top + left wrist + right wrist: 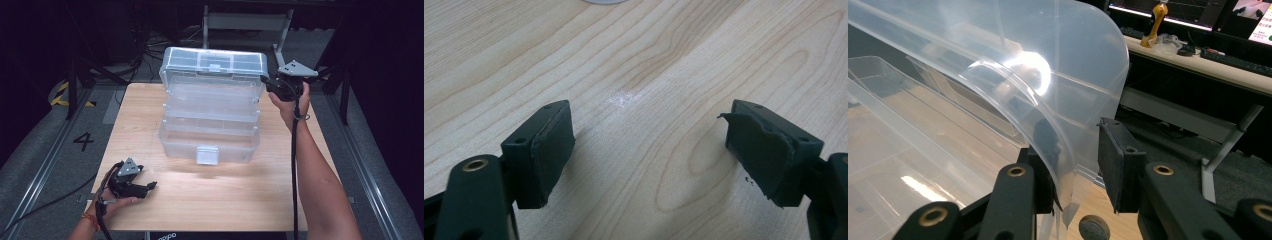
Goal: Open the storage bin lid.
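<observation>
High view above table [150,210]; claw cameras close (left tabletop, right box [998,100]).

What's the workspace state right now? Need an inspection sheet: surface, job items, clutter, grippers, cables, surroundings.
Surface: light wood table, bare apart from the box; faint scuff between the left jaws.
Job's things: clear plastic tiered box, lid raised, trays stepped out, front latch hanging down.
Clutter: nothing seen.
Grippers: left gripper open, low over the table's near left corner, holding nothing. Right gripper open, its jaws either side of the lid's right edge, not closed on it.
Cables: one trails from each gripper; the right cable runs down along the forearm.
Surroundings: dark room, grey floor with a "4" marking, loose cables and a metal frame behind the table.
</observation>
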Demonstrator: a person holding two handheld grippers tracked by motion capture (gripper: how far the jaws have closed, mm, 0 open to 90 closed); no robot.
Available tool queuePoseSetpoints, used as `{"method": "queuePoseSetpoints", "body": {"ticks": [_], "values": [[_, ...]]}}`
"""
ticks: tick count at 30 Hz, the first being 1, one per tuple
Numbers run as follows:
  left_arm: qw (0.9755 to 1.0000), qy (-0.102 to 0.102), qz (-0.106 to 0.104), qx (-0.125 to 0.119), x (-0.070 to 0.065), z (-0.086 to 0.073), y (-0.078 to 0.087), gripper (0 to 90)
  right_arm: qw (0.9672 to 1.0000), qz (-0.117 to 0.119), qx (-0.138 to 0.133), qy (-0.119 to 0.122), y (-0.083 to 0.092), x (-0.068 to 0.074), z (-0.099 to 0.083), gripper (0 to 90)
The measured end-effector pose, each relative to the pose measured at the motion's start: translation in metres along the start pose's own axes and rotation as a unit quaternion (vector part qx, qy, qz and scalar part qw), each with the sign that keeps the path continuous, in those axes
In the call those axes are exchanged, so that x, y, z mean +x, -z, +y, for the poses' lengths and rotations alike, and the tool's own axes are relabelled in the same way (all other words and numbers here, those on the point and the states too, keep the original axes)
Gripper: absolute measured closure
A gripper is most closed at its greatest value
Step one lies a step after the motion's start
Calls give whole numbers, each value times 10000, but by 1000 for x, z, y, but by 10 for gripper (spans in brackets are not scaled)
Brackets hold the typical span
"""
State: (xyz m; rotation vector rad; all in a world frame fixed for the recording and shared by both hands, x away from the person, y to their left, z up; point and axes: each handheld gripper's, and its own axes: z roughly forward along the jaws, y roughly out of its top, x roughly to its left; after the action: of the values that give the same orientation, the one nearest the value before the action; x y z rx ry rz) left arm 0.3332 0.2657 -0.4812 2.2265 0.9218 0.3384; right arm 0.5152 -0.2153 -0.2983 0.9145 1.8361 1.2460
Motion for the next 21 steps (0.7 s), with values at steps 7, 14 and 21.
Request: {"method": "queuePoseSetpoints", "body": {"ticks": [7,14,21], "values": [[10000,6,0,-1,0,0,0,197,10000,-25,17,-68,-5,-3,2,702],[10000,17,11,-4,1,1,-1,194,9995,-27,-44,-298,-9,-7,5,752],[10000,-4,13,-3,1,1,-1,194,9993,-108,-77,-361,-16,-15,9,835]]}}
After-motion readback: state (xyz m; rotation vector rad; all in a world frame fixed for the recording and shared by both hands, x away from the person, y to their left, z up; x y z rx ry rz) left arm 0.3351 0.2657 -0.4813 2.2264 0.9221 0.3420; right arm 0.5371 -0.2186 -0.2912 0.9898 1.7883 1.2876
